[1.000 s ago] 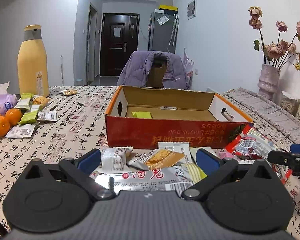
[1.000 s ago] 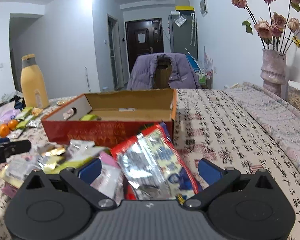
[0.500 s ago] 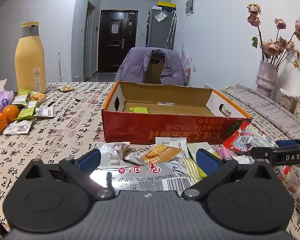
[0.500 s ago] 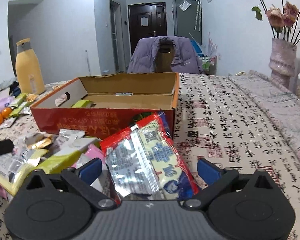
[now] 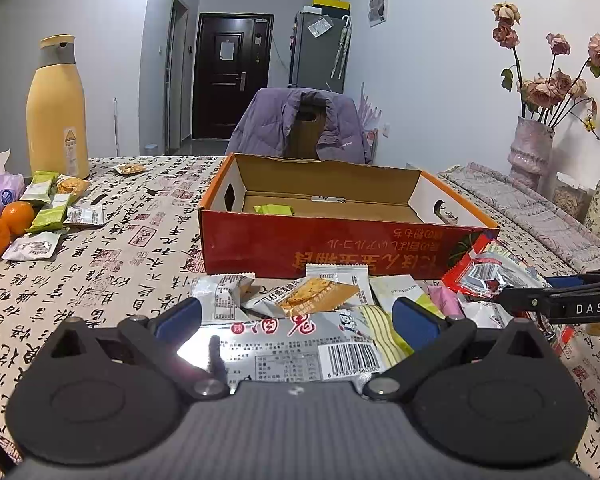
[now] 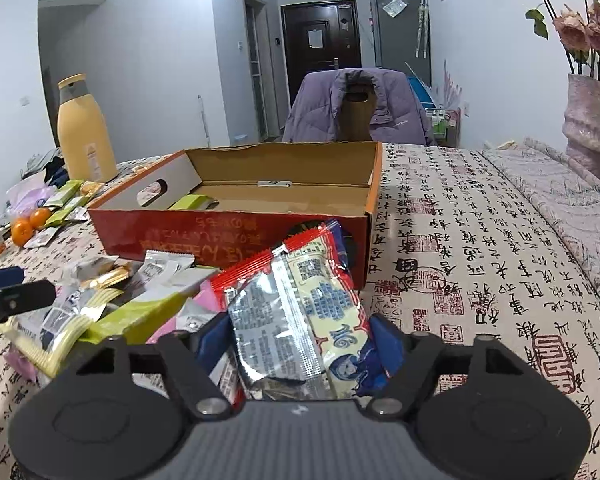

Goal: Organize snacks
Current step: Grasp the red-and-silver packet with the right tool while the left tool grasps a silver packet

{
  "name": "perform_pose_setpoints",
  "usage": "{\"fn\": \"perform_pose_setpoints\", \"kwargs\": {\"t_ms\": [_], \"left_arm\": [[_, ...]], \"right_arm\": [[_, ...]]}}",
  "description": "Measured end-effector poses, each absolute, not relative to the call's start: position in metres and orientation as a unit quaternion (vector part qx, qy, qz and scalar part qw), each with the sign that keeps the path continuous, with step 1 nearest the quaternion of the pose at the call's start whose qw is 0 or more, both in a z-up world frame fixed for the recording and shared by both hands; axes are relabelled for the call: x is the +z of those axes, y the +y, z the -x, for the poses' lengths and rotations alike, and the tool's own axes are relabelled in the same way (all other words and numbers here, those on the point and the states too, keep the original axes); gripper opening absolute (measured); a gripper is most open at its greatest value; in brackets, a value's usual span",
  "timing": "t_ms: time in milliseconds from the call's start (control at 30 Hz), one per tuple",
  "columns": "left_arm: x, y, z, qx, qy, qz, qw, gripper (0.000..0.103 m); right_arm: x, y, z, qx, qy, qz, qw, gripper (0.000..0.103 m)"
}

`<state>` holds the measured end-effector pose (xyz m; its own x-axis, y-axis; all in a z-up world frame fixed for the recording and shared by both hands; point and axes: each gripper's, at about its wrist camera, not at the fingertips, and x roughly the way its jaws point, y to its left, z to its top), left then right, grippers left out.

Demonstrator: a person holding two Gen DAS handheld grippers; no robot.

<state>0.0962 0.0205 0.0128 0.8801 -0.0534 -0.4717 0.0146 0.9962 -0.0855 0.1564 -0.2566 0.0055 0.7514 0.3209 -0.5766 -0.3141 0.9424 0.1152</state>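
1. The right gripper (image 6: 298,334) is closing on a red-edged snack packet (image 6: 300,312); its jaws have just been narrowing, and both blue pads are now lying against the packet's sides. The packet is standing tilted between them, just in front of the box's near right corner.
2. The left gripper (image 5: 296,316) is sitting with its jaws wide apart over a silver packet with a barcode (image 5: 288,350). The pads are not touching that packet.
3. The red cardboard box (image 5: 324,252) is standing open on the patterned tablecloth (image 6: 480,240). One green packet (image 5: 274,210) is lying on its floor, near the left end wall.
4. A loose heap of small wrappers (image 5: 300,296) is lying on the cloth just before the box's near wall, between the two grippers.
5. A second group of green and white packets (image 5: 48,208) is lying well to the left, beside two oranges (image 5: 4,226) and a yellow bottle (image 5: 56,112).
6. A vase of dried roses (image 5: 530,148) is standing at the far right.
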Motion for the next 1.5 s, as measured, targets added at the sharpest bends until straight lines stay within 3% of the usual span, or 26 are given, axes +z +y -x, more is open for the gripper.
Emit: {"fn": "perform_pose_setpoints", "kwargs": {"t_ms": [200, 667, 1300, 1400, 1500], "left_arm": [[0.014, 0.021, -0.093, -0.013, 0.244, 0.039, 0.969, 0.103], [0.018, 0.029, -0.095, 0.001, 0.26, 0.032, 0.965, 0.103], [0.0, 0.083, -0.12, -0.003, 0.321, 0.037, 0.947, 0.103], [-0.003, 0.089, -0.118, -0.03, 0.337, 0.078, 0.938, 0.095], [-0.002, 0.091, -0.108, -0.035, 0.336, 0.097, 0.936, 0.075]], "right_arm": [[0.008, -0.259, -0.144, 0.17, 0.294, -0.016, 0.941, 0.06], [0.019, -0.269, -0.113, 0.142, 0.247, -0.044, 0.957, 0.059], [0.018, -0.265, -0.101, 0.131, 0.253, -0.056, 0.957, 0.059], [0.021, -0.263, -0.094, 0.129, 0.251, -0.055, 0.958, 0.059], [0.024, -0.264, -0.088, 0.125, 0.247, -0.055, 0.959, 0.059]]}}
